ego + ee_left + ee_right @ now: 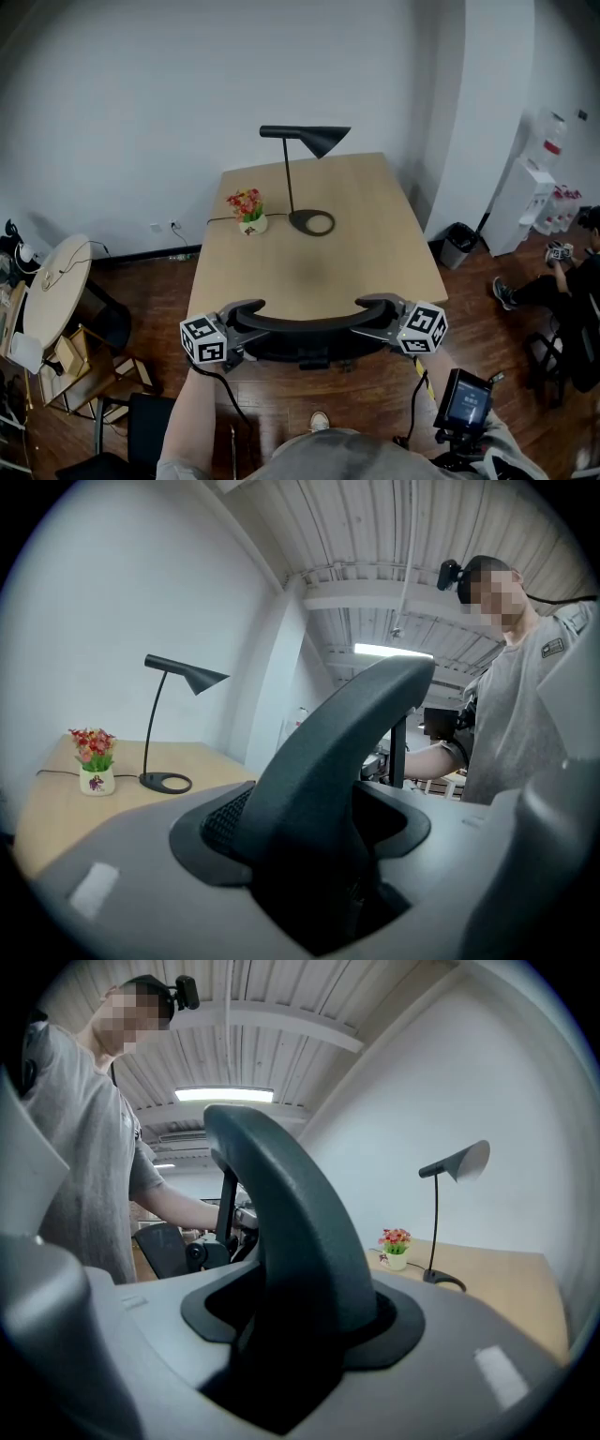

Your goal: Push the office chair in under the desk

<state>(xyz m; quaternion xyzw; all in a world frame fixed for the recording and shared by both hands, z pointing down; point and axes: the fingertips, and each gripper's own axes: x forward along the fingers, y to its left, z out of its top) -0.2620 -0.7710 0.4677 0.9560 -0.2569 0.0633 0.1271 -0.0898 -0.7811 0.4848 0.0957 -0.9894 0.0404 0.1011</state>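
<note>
The office chair's dark curved top rail (300, 323) sits at the near edge of the light wooden desk (309, 267), with the seat mostly hidden under the desktop. My left gripper (242, 317) is around the rail's left end and my right gripper (380, 314) around its right end. Both stand open, with the rail between the jaws and a dark gap beside it. In the left gripper view the rail (328, 761) rises up through the jaws. In the right gripper view it (291, 1232) does the same.
A black desk lamp (305, 141) and a small flower pot (248, 214) stand on the far half of the desk. To the left is a round white table (56, 291). A bin (457, 246), a water dispenser (525, 202) and a seated person (558, 281) are on the right.
</note>
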